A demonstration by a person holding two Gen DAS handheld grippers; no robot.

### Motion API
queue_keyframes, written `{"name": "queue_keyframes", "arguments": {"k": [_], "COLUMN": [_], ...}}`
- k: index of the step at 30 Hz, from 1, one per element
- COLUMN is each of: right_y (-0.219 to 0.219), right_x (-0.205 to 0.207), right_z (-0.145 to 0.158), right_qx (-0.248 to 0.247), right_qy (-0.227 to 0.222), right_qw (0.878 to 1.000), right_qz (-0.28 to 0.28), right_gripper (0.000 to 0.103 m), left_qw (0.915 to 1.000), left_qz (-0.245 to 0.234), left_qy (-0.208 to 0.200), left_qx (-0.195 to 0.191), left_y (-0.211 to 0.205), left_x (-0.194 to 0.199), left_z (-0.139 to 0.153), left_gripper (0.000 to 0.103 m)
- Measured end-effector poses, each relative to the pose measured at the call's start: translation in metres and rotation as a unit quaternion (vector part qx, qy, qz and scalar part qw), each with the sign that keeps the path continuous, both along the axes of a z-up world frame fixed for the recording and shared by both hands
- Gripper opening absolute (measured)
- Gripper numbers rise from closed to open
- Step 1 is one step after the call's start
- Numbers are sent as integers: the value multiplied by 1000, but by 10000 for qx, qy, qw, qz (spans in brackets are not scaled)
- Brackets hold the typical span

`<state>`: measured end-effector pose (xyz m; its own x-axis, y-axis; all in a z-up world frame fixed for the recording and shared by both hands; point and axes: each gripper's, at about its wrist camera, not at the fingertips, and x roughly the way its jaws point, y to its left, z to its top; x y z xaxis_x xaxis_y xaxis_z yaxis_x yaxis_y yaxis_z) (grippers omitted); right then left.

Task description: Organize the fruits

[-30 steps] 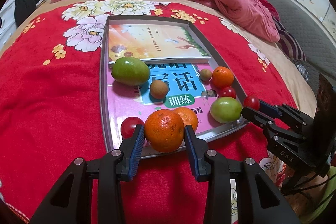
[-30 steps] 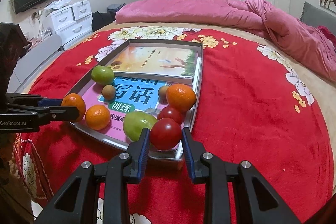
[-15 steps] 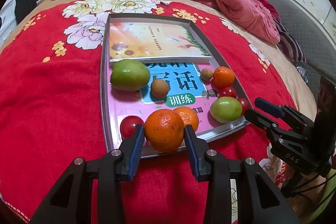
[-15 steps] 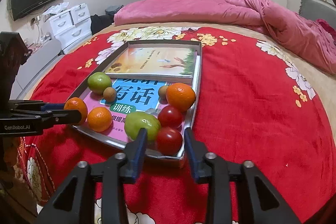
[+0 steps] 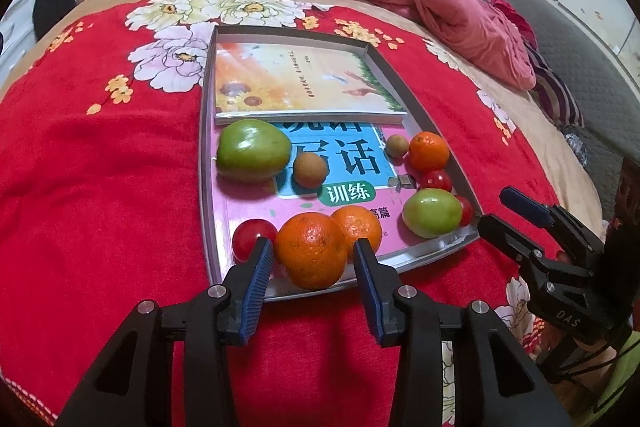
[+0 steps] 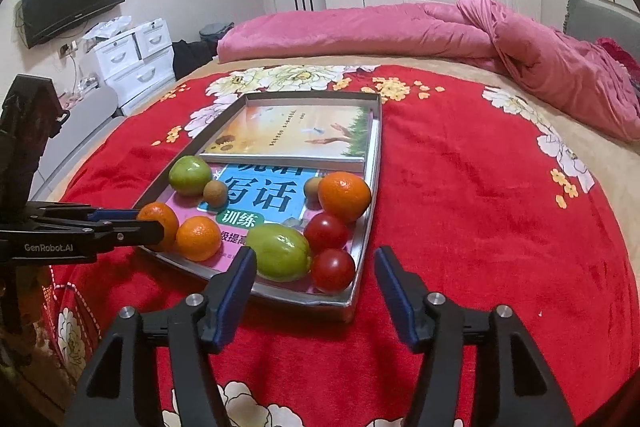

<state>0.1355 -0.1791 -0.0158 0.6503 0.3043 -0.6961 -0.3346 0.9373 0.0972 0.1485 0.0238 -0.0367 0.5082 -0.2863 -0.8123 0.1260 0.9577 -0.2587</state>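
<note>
A silver tray (image 5: 205,187) (image 6: 374,167) on the red blanket holds two books and several fruits. My left gripper (image 5: 314,261) (image 6: 154,227) is at the tray's near edge. Its jaws are opening, with a large orange (image 5: 312,251) (image 6: 158,223) between them and a thin gap showing at the right pad. My right gripper (image 6: 314,263) (image 5: 496,213) is at the tray's near right corner. Its jaws are opening wide. A red tomato (image 6: 332,269) lies free in the tray beyond them, beside a green fruit (image 6: 280,253) (image 5: 432,213).
Also in the tray are a second green fruit (image 5: 252,155), two brown fruits (image 5: 310,169), more oranges (image 5: 428,151) and tomatoes (image 5: 252,239). A pink quilt (image 6: 520,43) lies along the far side of the bed. White drawers (image 6: 132,63) stand at the left.
My right gripper has let go of the red tomato, which now lies in the tray's corner, and its jaws have spread wide. The left jaws have eased slightly off the orange.
</note>
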Motion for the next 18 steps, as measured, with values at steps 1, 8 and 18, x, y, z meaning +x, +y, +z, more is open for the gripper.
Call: {"name": "queue_keyframes", "arguments": {"k": [1,8,18], "right_y": [0,-2,-7], "right_x": [0,-3,-5], "right_z": [0,4,8], "right_qx": [-5,16,82], "right_qy": [-9,-70,-123], "right_qw": [10000,9999,9997], "right_qz": [8,-89,-216], "right_gripper": [63,71,79], "left_qw": [10000,10000,9998], "left_qz": [5,51,140], "left_qy": [-9,-47,-116], "left_qx": [14,8,-6], "left_y": [0,1,5], "left_x": [0,-2,-5], "left_z": [1,4,10], "left_gripper": [44,50,59]}}
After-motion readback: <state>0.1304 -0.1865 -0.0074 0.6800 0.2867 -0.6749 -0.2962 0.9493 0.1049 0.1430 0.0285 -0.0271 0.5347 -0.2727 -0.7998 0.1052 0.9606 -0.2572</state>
